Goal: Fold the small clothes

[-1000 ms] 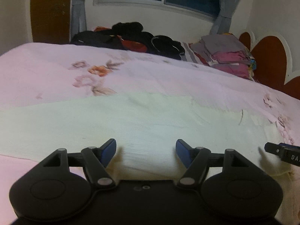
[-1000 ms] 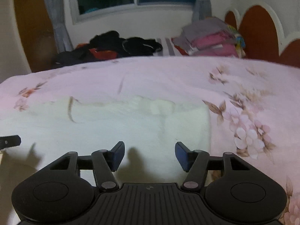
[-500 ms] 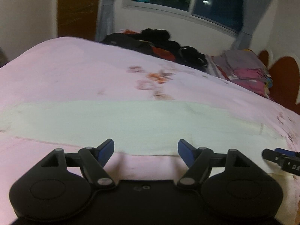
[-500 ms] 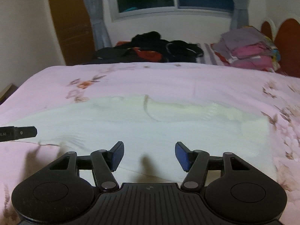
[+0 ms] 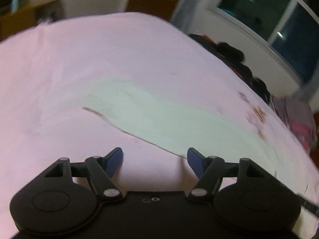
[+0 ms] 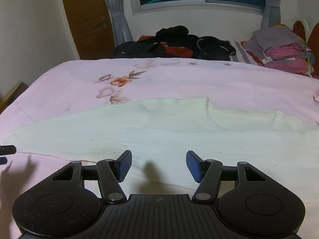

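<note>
Right wrist view: cream ribbed knit garment (image 6: 159,127) lies spread flat across the pink floral bed (image 6: 179,75), ready for folding. Right gripper (image 6: 159,164) hovers apart above its near hem; left gripper (image 5: 155,160), empty, is narrowing beside its edge.

A cream-white knitted garment (image 6: 159,127) lies spread flat on a pink bed, stretching as a long band from the left edge to the right edge across the middle of the right wrist view. Its ribbed surface shows a few shallow wrinkles, and a folded-over part with a ribbed cuff sits at the upper right. In the blurred left wrist view it (image 5: 159,115) runs diagonally from centre left to lower right.
</note>
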Available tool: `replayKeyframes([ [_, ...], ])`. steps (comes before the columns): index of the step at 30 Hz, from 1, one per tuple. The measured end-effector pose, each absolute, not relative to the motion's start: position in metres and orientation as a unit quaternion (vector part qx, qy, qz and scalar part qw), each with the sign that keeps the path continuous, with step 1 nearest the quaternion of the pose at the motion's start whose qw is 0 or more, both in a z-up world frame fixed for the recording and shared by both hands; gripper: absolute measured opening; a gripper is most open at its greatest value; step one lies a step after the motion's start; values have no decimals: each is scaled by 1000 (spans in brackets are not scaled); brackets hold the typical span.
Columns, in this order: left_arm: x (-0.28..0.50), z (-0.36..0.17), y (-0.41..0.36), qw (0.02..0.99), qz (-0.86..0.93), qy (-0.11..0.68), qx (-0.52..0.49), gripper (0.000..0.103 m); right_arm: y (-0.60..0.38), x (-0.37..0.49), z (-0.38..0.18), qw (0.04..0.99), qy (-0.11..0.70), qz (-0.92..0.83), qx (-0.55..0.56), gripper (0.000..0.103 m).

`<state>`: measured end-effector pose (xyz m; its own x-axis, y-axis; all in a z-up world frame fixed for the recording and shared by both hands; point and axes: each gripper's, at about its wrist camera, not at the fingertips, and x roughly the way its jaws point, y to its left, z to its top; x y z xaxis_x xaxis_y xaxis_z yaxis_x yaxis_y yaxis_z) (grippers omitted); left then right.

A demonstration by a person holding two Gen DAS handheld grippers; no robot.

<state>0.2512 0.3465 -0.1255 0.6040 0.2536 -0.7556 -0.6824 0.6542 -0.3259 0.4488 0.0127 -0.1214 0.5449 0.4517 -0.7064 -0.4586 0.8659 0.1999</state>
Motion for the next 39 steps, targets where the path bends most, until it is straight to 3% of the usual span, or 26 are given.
replayKeyframes([
  [8, 255, -145, 380, 840, 273, 286, -372, 65, 28, 459, -134, 881, 406, 241, -11, 60],
  [10, 257, -150, 388, 837, 275, 268, -389, 53, 29, 462, -137, 883, 406, 235, -13, 60],
  [14, 258, -161, 403, 823, 295, 250, -417, 9, 30, 467, -147, 883, 414, 222, -16, 60],
  [15, 257, -163, 405, 820, 300, 247, -420, 7, 30, 468, -150, 881, 418, 221, -17, 60],
  [25, 274, -112, 354, 880, 224, 221, -356, 4, 32, 467, -163, 883, 412, 220, -33, 60],
  [33, 337, -67, 241, 920, 61, 233, -309, 4, -15, 459, -134, 895, 391, 213, 34, 60],
  [39, 383, -72, 137, 921, -49, 266, -281, 4, -75, 445, -117, 906, 378, 182, 52, 60],
])
